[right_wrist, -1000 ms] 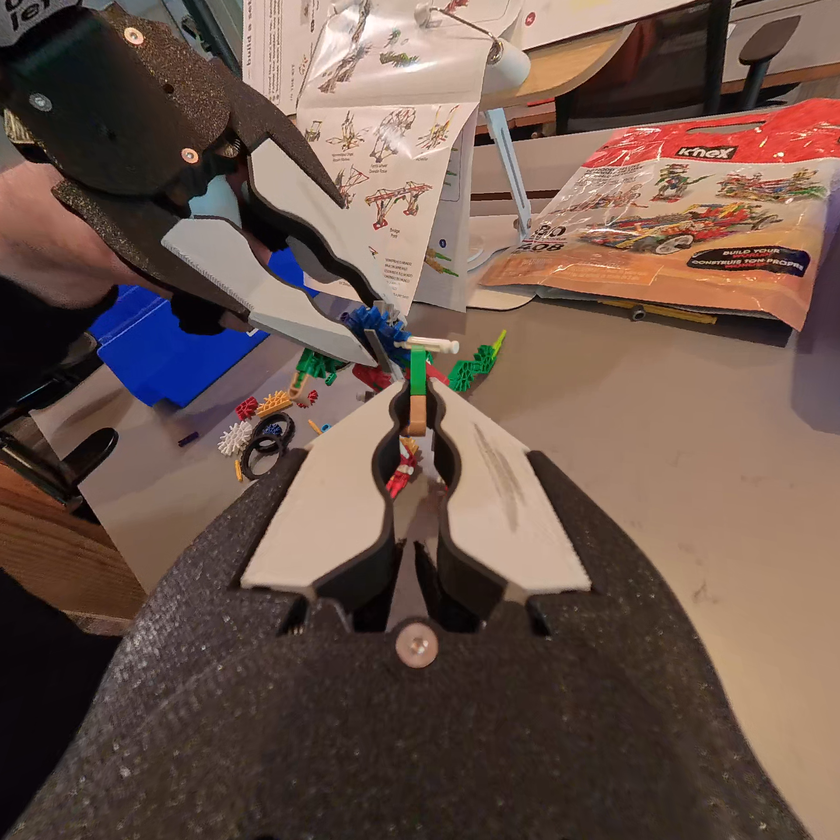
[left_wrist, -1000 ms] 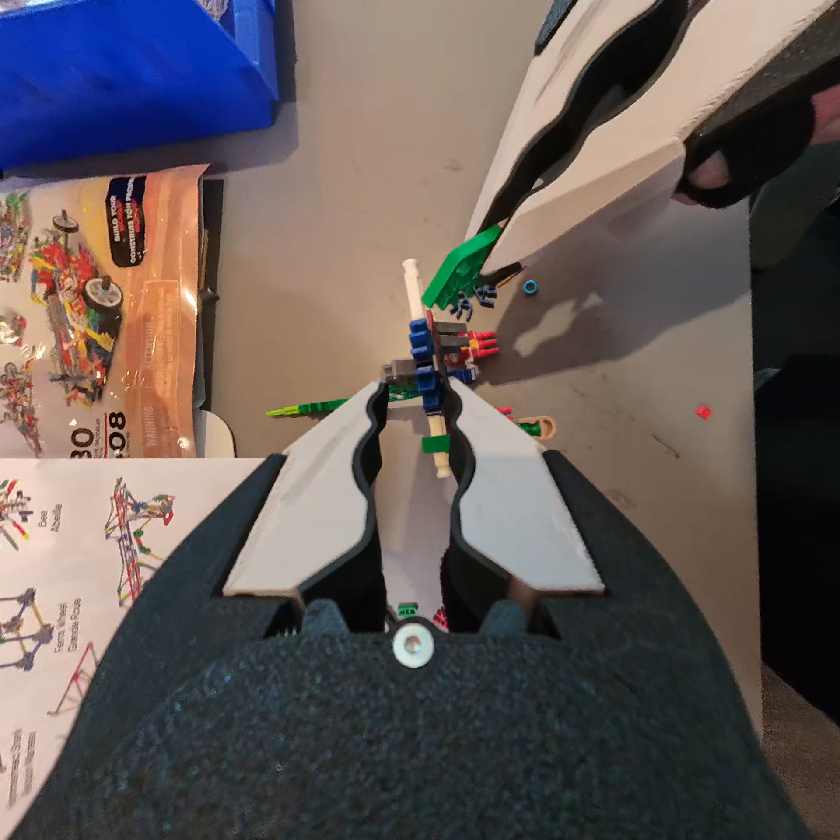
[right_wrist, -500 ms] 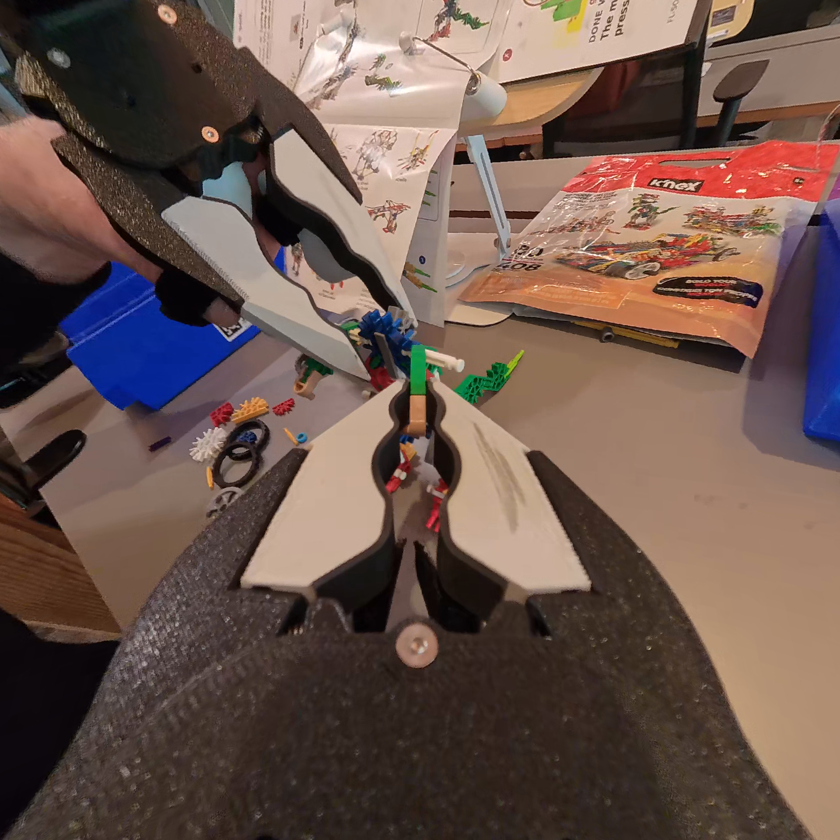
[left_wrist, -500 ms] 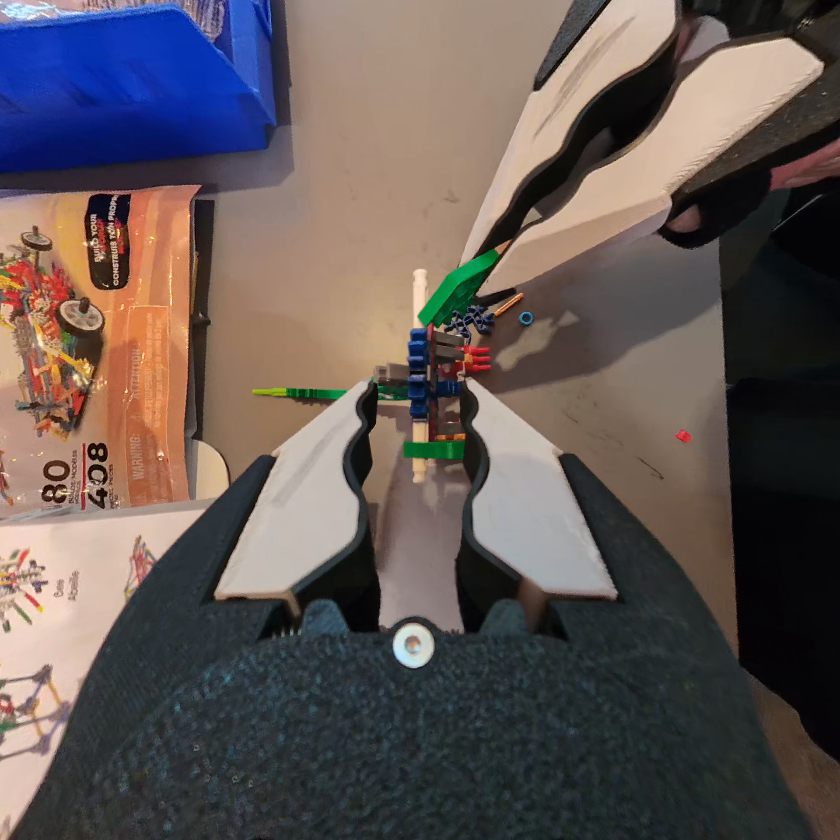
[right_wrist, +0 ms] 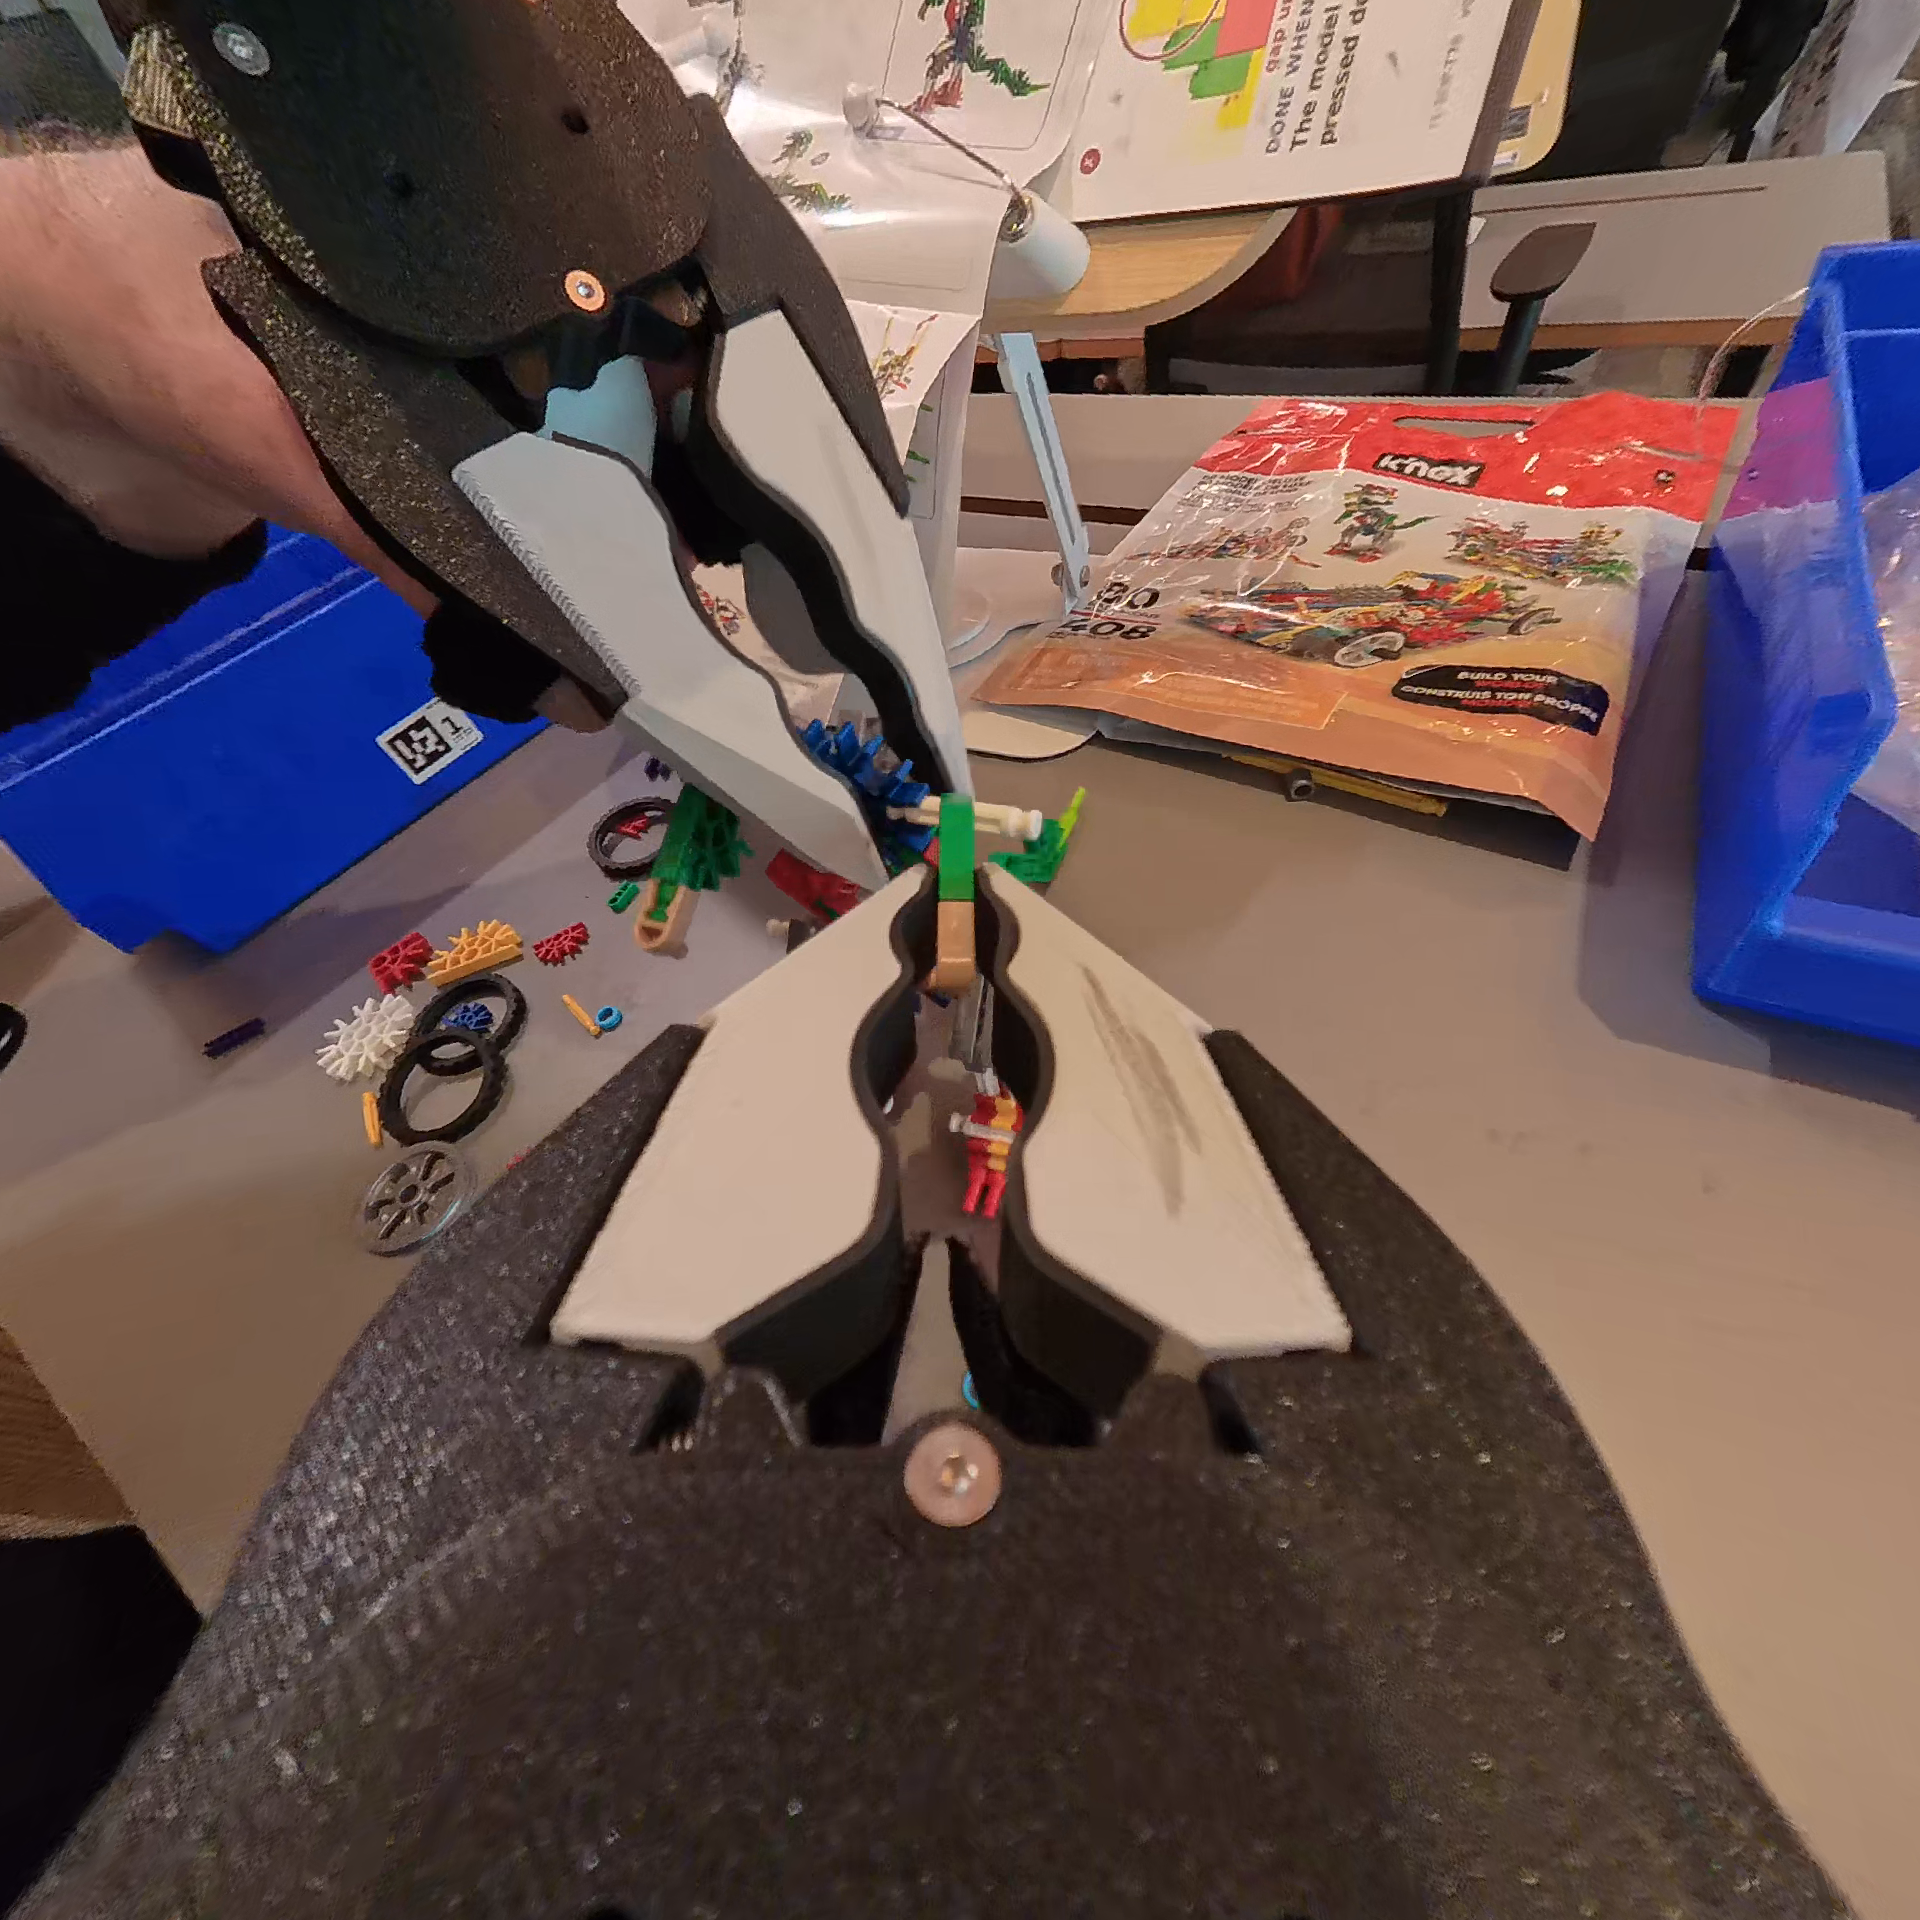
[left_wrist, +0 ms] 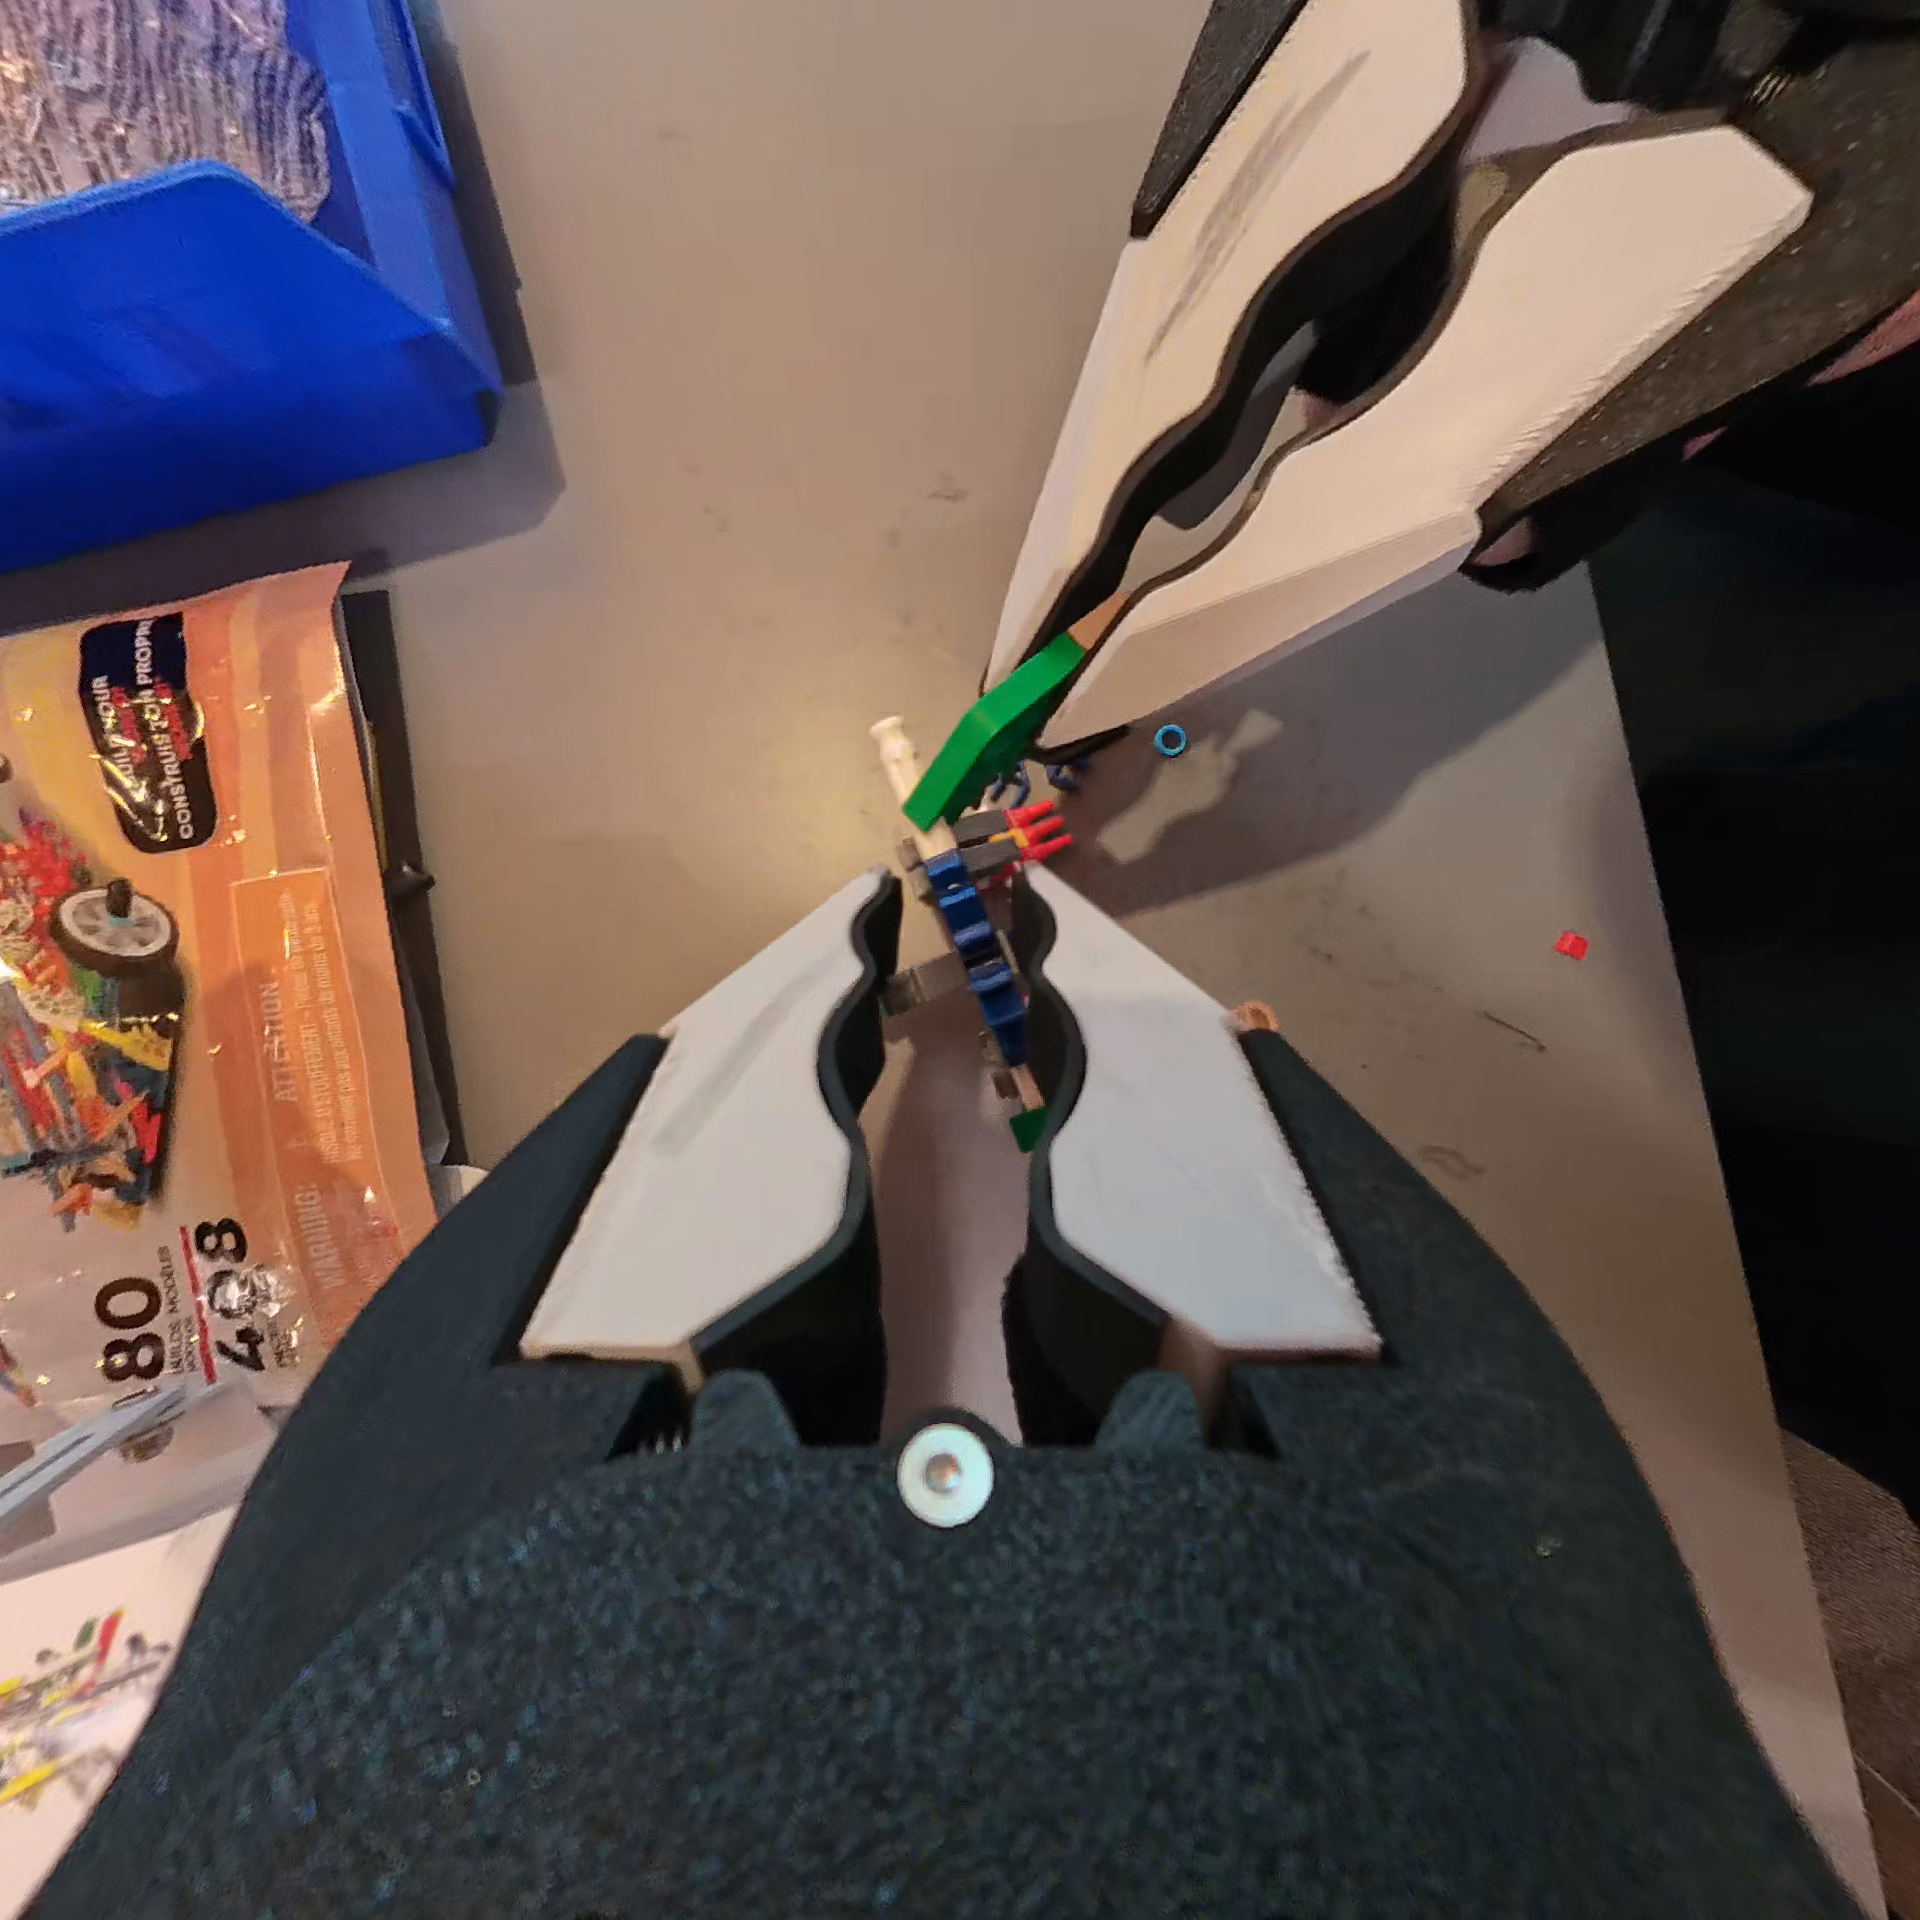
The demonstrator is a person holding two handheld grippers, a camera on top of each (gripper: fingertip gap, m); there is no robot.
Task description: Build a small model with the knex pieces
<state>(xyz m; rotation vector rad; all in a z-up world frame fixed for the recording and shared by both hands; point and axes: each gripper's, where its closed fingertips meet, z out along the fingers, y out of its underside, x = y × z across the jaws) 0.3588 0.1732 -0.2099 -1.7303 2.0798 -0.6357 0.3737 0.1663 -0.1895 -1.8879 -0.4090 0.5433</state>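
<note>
My left gripper (left_wrist: 961,883) is shut on a small assembly (left_wrist: 971,935) of blue and grey connectors threaded on a white rod (left_wrist: 896,748), and holds it tilted over the grey table (left_wrist: 748,416). My right gripper (right_wrist: 954,883) is shut on a green-and-tan piece (right_wrist: 954,852). The piece's green end touches the white rod (right_wrist: 1003,818) just beyond my left gripper (right_wrist: 914,821). In the left wrist view my right gripper (left_wrist: 1039,665) comes in from the upper right, with the green piece (left_wrist: 987,738) against the rod. Red and yellow bits (left_wrist: 1029,831) stick out of the assembly.
Loose parts lie on the table at the left: black tyres (right_wrist: 457,1049), a white connector (right_wrist: 364,1034), a grey wheel hub (right_wrist: 410,1195). A printed parts bag (right_wrist: 1351,603), blue bins (right_wrist: 1787,831) (right_wrist: 208,769) and a propped instruction sheet (right_wrist: 935,104) ring the area. The tips of both grippers are at nearly the same place.
My left gripper opened half a second ago and has closed again on the assembly, which is now tilted. My right gripper kept the green piece and stayed at the rod.
</note>
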